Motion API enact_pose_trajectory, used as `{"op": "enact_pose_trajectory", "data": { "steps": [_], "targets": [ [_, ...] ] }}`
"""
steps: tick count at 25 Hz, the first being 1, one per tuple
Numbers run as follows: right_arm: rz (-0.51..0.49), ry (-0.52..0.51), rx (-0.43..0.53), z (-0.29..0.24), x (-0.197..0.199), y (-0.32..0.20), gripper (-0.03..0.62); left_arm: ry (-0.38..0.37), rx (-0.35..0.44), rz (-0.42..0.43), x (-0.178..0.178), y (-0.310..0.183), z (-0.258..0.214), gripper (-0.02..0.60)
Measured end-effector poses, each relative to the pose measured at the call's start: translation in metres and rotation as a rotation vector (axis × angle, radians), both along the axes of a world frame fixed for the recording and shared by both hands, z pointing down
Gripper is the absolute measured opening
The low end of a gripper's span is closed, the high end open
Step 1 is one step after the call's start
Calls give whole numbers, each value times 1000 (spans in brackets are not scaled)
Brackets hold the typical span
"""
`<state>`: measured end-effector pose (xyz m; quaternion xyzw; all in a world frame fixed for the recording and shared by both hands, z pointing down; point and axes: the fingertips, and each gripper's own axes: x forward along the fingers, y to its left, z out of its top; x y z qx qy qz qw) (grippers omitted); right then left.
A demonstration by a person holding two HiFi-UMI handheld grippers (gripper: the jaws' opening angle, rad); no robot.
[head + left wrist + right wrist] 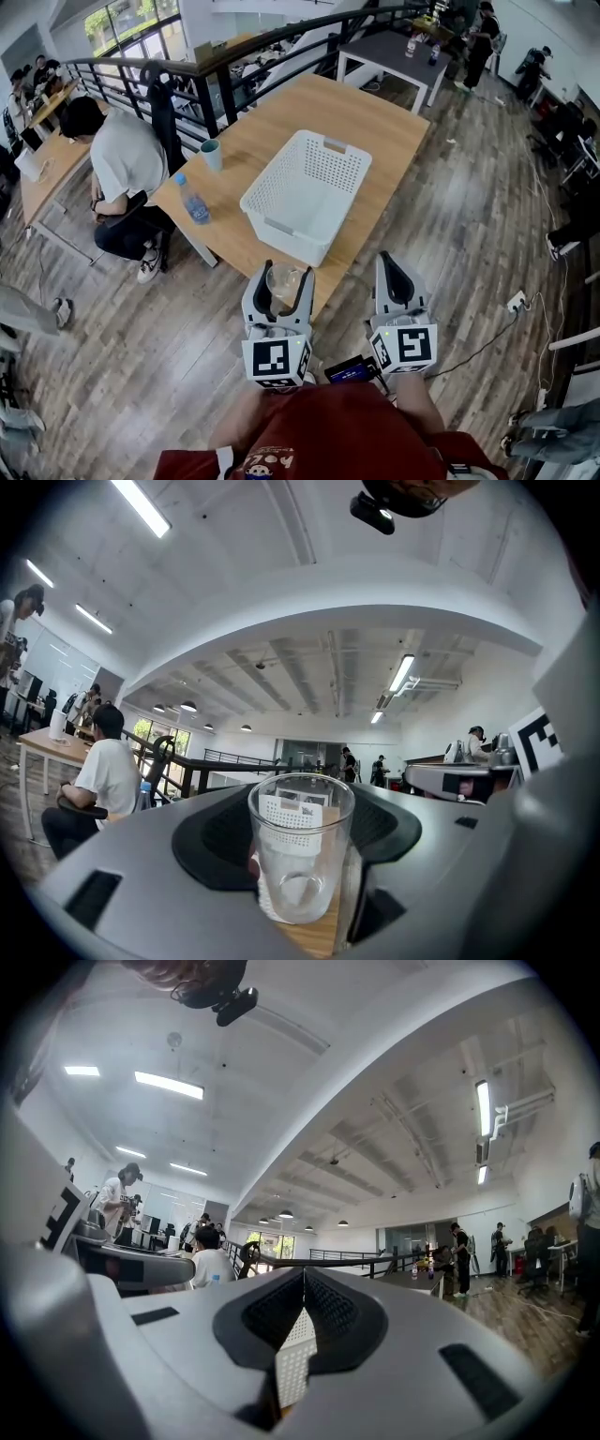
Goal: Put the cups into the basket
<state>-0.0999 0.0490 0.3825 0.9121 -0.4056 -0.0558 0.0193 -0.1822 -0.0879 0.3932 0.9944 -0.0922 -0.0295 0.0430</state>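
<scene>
— What's in front of you?
— I see the table (375, 122) with the basket (309, 192) on it.
— And your tools?
— My left gripper (286, 274) grips a clear cup (300, 855) at the table's near corner; my right gripper (394, 262) is clenched, empty.

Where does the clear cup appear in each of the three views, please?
Head view: the clear cup is at lower centre, gripped by the left gripper.
Left gripper view: the clear cup stands upright at bottom centre, between the jaws.
Right gripper view: not in it.
Shared landmark: the seated person in a white T-shirt, left of centre in every view.
</scene>
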Motion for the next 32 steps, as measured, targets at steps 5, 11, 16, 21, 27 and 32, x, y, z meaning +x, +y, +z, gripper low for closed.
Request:
{"op": "enact_pose_trajectory", "data": {
  "steps": [5,11,16,21,27,32],
  "targets": [
    [15,-4,0,2,7,0,10,12,-5,2,10,-7,-4,288],
    [33,-13,22,3,28,10,11,5,6,8,26,-1,-5,288],
    [22,-2,38,0,56,15,10,10,15,9,57,7,-8,288],
    [24,-1,49,-3,89,28,10,13,24,15,90,21,-12,288],
    [33,-16,54,1,127,44,9,9,33,26,128,38,-16,288],
    [61,-38,57,6,161,68,10,3,32,50,169,58,-15,288]
  ]
}}
